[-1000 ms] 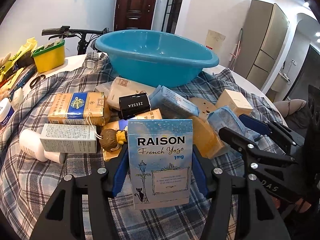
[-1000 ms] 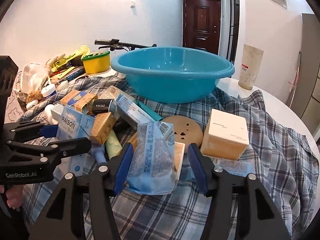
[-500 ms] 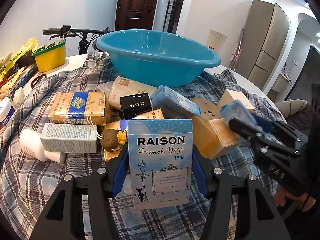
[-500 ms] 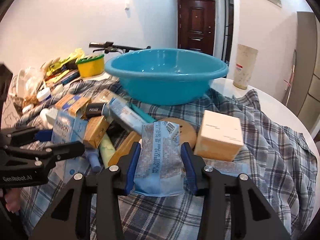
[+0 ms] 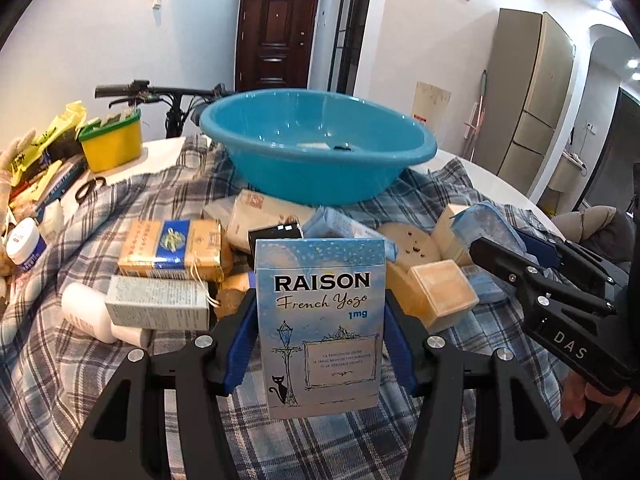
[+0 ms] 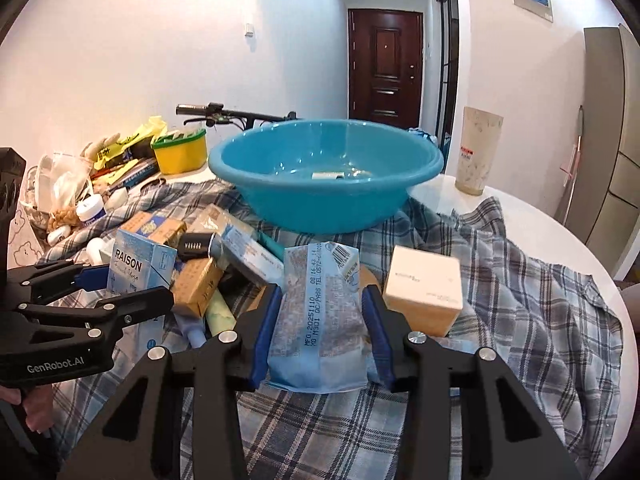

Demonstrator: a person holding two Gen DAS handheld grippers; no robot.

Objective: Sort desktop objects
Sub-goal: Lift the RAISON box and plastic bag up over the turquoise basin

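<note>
1. Nearest the cameras, the left gripper (image 5: 320, 328) clamps an upright RAISON box (image 5: 320, 320); the right gripper (image 6: 318, 332) pinches a blue packet (image 6: 318, 320).
2. Beyond them, boxes clutter the plaid cloth (image 6: 520, 300).
3. Farthest, the blue basin (image 6: 326, 176) stands on it.

- Round blue plastic basin (image 5: 316, 152): glossy, smooth.
- Blue-grey checked cloth (image 6: 540, 312): woven, matt, creased.
- Pale blue "RAISON" cardboard box (image 5: 322, 328): smooth printed card, slight sheen.
- Blue crinkled plastic-film packet (image 6: 320, 316): shiny.
- Black left hand-held gripper (image 5: 316, 344): matt plastic, bright metal screws.
</note>
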